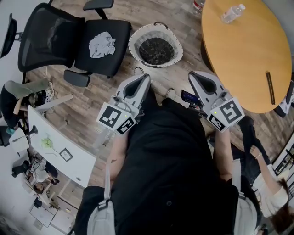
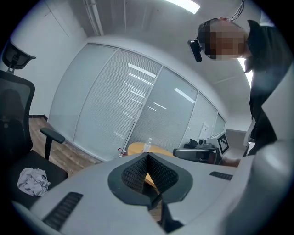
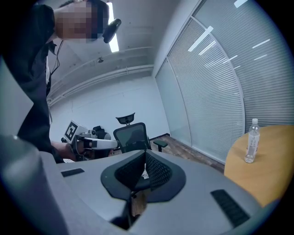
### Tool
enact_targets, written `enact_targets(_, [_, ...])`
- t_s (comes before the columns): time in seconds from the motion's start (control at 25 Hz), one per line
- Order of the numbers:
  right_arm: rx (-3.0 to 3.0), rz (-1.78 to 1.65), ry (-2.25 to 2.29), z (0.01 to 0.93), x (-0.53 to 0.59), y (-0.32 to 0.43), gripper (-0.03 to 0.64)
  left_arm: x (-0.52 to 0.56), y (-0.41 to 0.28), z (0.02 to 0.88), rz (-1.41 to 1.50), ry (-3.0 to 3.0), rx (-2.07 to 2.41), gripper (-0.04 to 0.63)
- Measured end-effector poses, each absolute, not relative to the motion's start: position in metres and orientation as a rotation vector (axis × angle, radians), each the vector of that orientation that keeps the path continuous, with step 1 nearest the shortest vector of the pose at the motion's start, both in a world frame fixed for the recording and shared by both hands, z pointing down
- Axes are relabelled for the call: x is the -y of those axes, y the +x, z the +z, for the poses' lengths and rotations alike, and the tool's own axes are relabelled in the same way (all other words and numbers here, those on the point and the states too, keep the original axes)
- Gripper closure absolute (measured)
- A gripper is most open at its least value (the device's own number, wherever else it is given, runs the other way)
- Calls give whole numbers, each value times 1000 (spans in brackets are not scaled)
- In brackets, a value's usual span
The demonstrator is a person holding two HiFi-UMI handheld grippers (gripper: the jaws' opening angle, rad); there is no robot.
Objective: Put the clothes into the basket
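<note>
A crumpled pale grey cloth (image 1: 102, 45) lies on the seat of a black office chair (image 1: 120, 34) at the upper left. The left gripper view shows the same cloth (image 2: 33, 181) low at the left. A white woven basket (image 1: 134, 40) with a dark inside stands on the wood floor just right of the chair. My left gripper (image 1: 146, 76) is shut and empty, pointing at the floor short of the basket. My right gripper (image 1: 192, 74) hangs level with it to the right, also shut on nothing. In their own views, both the left gripper (image 2: 148, 156) and the right gripper (image 3: 145, 153) have their jaws meeting.
A round wooden table (image 1: 248, 55) fills the upper right, with a water bottle (image 1: 233, 13) and a dark stick (image 1: 270, 87) on it. A white desk (image 1: 55, 147) stands at the left. Another person (image 1: 268, 188) sits at the lower right.
</note>
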State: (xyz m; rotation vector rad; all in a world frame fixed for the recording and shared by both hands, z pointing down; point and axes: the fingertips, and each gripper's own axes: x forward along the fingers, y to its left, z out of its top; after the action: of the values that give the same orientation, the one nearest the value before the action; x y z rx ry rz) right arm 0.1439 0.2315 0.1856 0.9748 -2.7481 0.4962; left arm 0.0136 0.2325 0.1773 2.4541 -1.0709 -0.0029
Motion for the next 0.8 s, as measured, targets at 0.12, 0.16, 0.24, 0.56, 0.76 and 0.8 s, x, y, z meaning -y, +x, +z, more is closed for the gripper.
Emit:
enact_targets(0.12, [2733,487,981,184,-210,123,600,-207,-8,177,-1,2462,1071,588])
enact_targets(0.16, [2729,485,983,183,-203,116,600,-199,-15,177,4,2468,1068,588])
enact_targets(0.24, [2725,482,986,181,-189,101,600,-183,-29,178,18,2479,1059,588])
enact_targets(0.56, [2697,486,1005,177,-133,35,600,-120,-94,183,38,2489,1056,588])
enact_targets(0.76, [2665,511,991,182,-103,-11,600,-83,-151,204,68,2443,1122,588])
enact_targets(0.8, [2656,522,986,185,-98,-20,600,-77,-162,209,78,2427,1133,588])
